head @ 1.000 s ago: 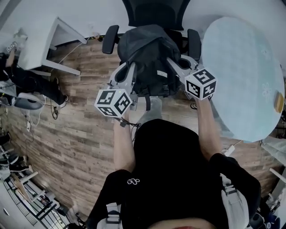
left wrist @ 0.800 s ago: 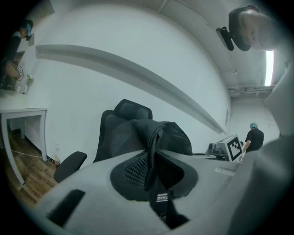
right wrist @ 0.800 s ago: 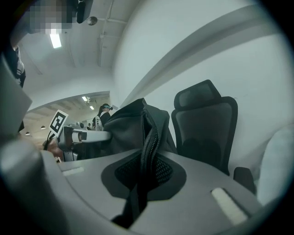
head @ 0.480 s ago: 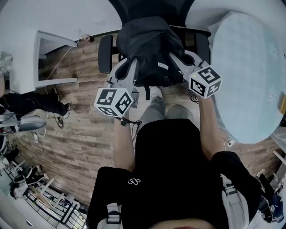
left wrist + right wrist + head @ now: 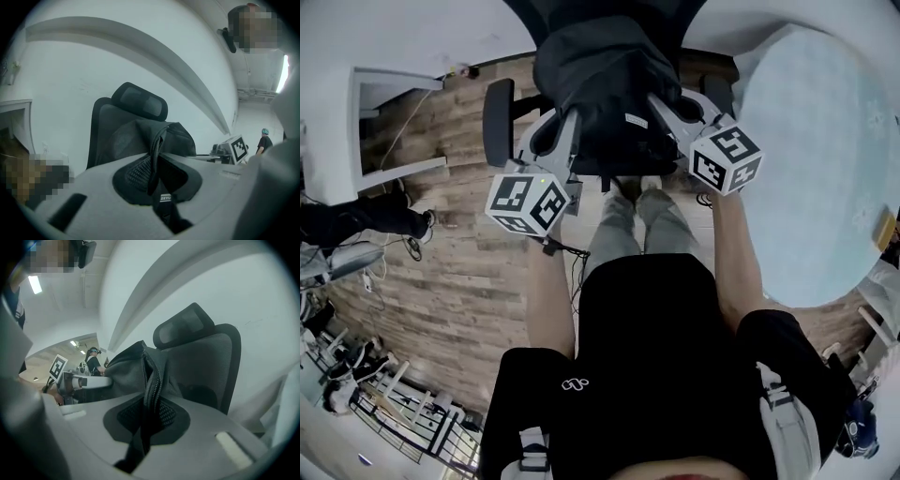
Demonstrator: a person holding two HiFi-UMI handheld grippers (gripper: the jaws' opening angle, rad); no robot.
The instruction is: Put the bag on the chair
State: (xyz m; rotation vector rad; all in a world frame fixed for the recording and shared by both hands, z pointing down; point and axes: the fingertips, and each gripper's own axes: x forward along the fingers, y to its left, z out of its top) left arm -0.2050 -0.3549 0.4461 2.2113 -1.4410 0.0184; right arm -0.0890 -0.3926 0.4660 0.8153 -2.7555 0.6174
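A black bag (image 5: 598,80) hangs between my two grippers, over the seat of a black office chair (image 5: 497,120) and between its armrests. My left gripper (image 5: 570,120) is shut on the bag's left edge; a dark strap runs between its jaws in the left gripper view (image 5: 157,180). My right gripper (image 5: 658,101) is shut on the bag's right side, along a zipper seam (image 5: 149,390). The bag (image 5: 164,138) sits just in front of the chair's mesh back and headrest (image 5: 140,101). Whether it rests on the seat is hidden.
A round pale-blue table (image 5: 825,141) stands close on the right, by the chair's right armrest. A white desk (image 5: 366,122) is at the left. The person's legs (image 5: 637,220) stand on wood floor before the chair. Cables (image 5: 567,253) lie by the left foot.
The person has stepped towards the chair. Both grippers and the bag have moved forward, from in front of the seat to between the armrests. Both grips are unchanged.
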